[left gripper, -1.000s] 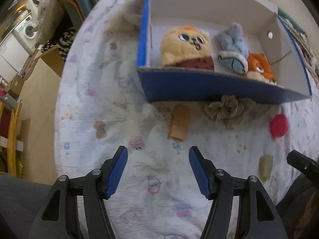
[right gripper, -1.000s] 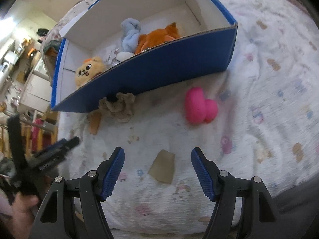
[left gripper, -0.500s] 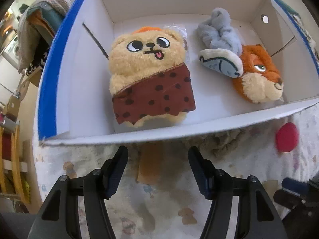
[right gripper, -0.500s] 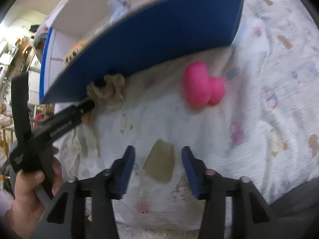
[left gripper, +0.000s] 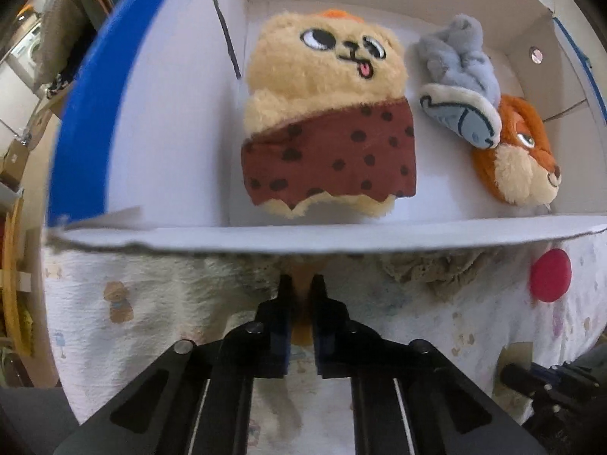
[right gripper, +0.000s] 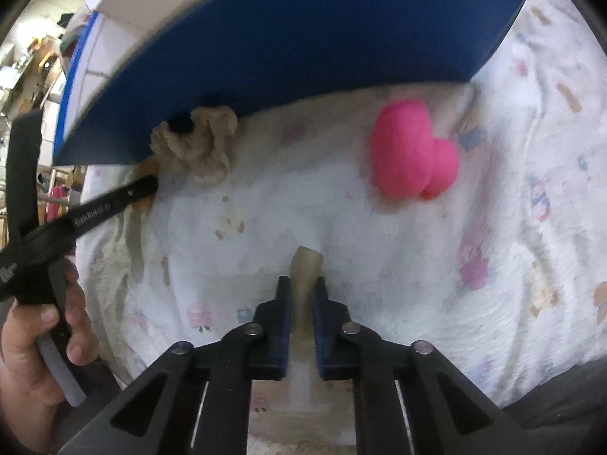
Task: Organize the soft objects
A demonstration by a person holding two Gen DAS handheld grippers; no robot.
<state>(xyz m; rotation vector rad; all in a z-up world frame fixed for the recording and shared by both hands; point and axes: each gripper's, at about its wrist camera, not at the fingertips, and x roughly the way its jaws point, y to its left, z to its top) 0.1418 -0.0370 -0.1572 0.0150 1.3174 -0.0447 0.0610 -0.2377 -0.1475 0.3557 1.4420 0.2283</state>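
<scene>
A blue-and-white cardboard box (left gripper: 95,87) lies on a patterned white bedspread (right gripper: 379,246). Inside it are a tan bear plush in a spotted brown wrap (left gripper: 326,129), a grey plush (left gripper: 455,60) and an orange fox plush (left gripper: 519,155). My left gripper (left gripper: 302,284) is shut on a tan-orange soft piece (left gripper: 302,288) just below the box's near wall. My right gripper (right gripper: 302,288) is shut on a beige soft piece (right gripper: 305,265) on the bedspread. A pink heart cushion (right gripper: 409,151) and a beige scrunchie (right gripper: 197,144) lie by the box.
The box's blue near wall (right gripper: 303,38) stands close ahead in the right wrist view. The left gripper's handle and the hand holding it (right gripper: 41,318) sit at left. The pink cushion also shows in the left wrist view (left gripper: 550,275). Room furniture lies beyond the bed's left edge.
Both grippers moved forward and down to the bedspread and closed, the left on the tan-orange piece, the right on the beige piece. The box now looms closer in both views.
</scene>
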